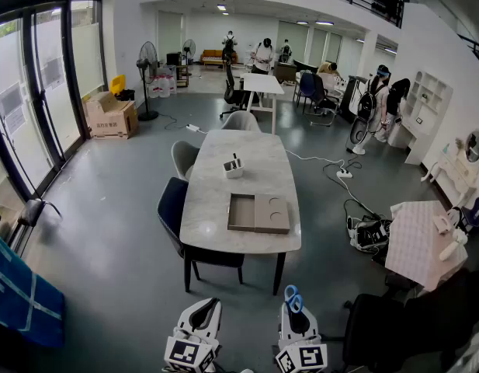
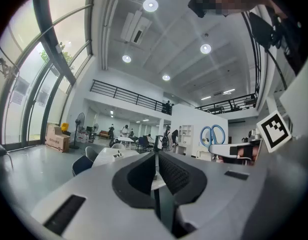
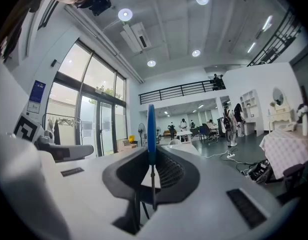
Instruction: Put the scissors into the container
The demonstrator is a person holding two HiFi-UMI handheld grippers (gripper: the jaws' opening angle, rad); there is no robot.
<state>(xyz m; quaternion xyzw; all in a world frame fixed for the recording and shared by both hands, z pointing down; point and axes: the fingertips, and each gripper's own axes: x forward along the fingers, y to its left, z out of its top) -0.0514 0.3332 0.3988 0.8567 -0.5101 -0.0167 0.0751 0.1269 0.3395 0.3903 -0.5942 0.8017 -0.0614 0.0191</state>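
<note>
In the head view, the right gripper (image 1: 294,309) sits at the 6 o'clock edge with the blue-handled scissors (image 1: 293,298) poking out of its tip, and the left gripper (image 1: 207,305) is just beside it at 9 o'clock. Well apart toward 12 o'clock, the small white container (image 1: 233,167) stands on the marble-topped table (image 1: 216,200), with a flat grey box (image 1: 258,213) nearer the table's front edge. The scissors look light and stiff. Their steel is probably slick, so a clamp low on the metal with the plastic loops left free seems a sound hold. In the left gripper view, the left gripper (image 2: 156,156) has its jaws pressed together on nothing, and the scissors (image 2: 212,135) show at 3 o'clock in the other tool. In the right gripper view, the right gripper (image 3: 151,156) has its jaws nearly together, pinching the scissors (image 3: 151,129). They are seen edge-on, with the blue handle rising toward 12 o'clock.
</note>
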